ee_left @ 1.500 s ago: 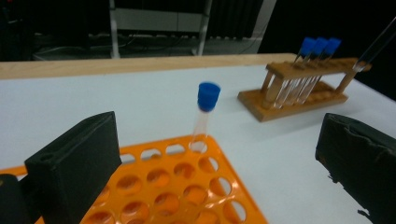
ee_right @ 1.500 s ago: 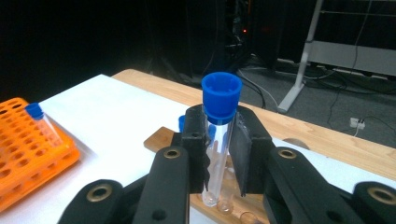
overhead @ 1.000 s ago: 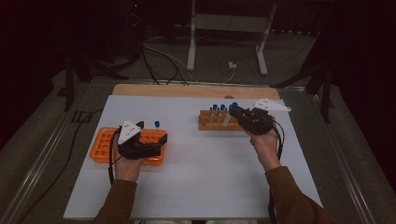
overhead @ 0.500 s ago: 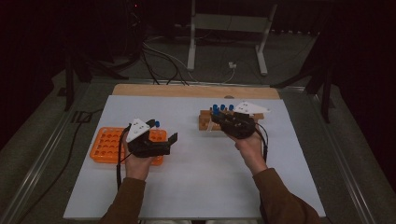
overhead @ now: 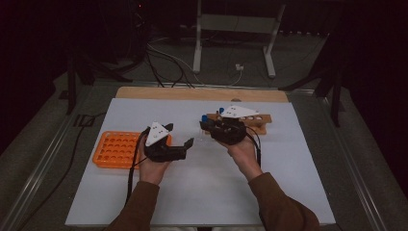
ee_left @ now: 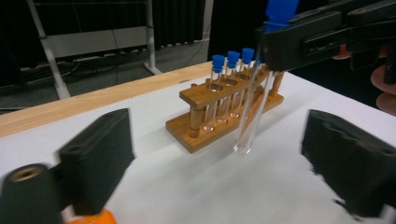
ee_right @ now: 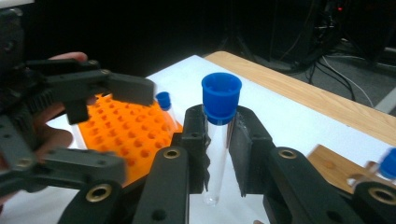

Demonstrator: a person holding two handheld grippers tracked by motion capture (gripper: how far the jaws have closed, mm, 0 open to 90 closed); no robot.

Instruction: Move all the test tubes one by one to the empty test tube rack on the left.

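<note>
Item: clear glass test tube (ee_right: 218,140), blue ribbed cap, round bottom; clamped upright in right hand-held gripper (overhead: 211,129), above white counter (overhead: 202,192) between wooden rack (ee_left: 224,109) and orange plastic grid rack (overhead: 115,150).

Step, judged: mid-transfer or handover.

Left hand-held gripper (overhead: 188,144): jaws apart, just been narrowing, nothing between.

Next: align tube before release.

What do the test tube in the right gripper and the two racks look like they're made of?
Test tube: clear and glossy, glass or hard plastic; the table shows through it. Its blue cap looks like matte moulded plastic. Brown rack: varnished wood, with visible grain and turned posts. Orange rack: uniform bright colour and an even grid of holes, likely moulded plastic.
</note>
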